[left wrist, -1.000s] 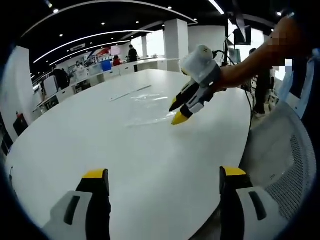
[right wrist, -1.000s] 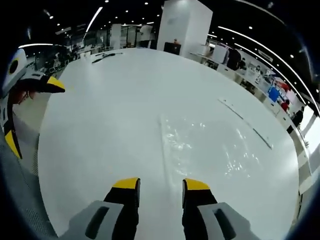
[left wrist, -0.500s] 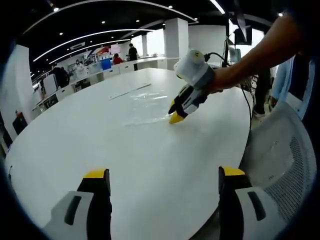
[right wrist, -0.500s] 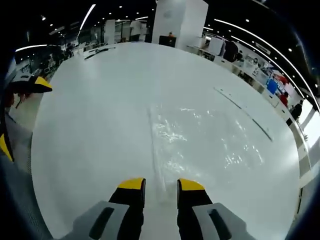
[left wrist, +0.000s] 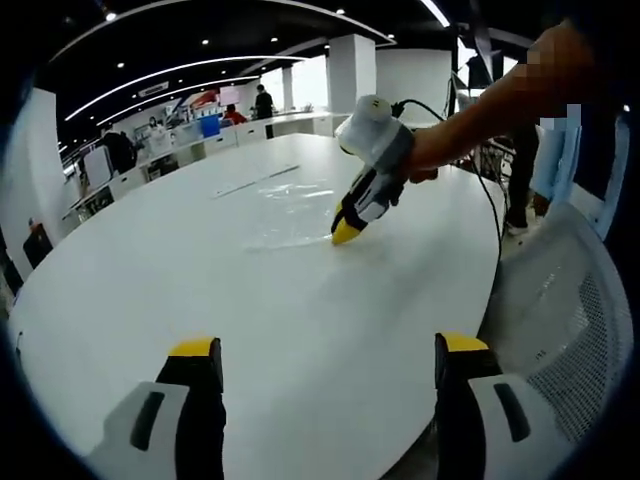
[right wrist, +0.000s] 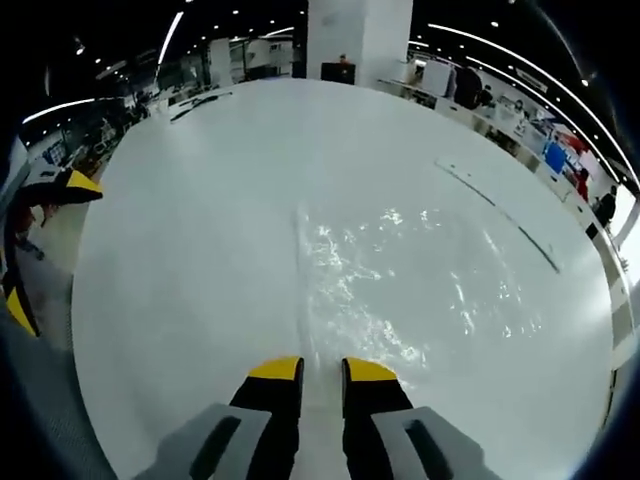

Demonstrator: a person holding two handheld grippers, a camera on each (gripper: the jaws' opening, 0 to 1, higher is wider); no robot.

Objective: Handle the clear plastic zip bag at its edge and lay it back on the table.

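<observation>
The clear plastic zip bag (left wrist: 290, 208) lies flat and crinkled on the white table (left wrist: 150, 270). In the right gripper view the bag (right wrist: 400, 290) spreads ahead, and its near edge runs straight in between my right gripper's (right wrist: 321, 370) yellow-tipped jaws. A narrow gap still shows between those jaws. From the left gripper view, the right gripper (left wrist: 347, 230) is tipped down with its tip touching the bag's near edge, held by a person's arm (left wrist: 480, 110). My left gripper (left wrist: 328, 350) hangs open over the table's near part, holding nothing; its yellow fingertips (right wrist: 78, 185) appear at the left.
A long thin strip (left wrist: 258, 182) lies on the table beyond the bag, also seen as a dark line (right wrist: 500, 215). A white mesh chair (left wrist: 570, 300) stands by the table's right edge. Desks, a white pillar (right wrist: 358, 40) and people are far behind.
The right gripper came down and forward onto the bag's near edge, and its jaws have narrowed steadily around it. The left gripper has stayed open and still.
</observation>
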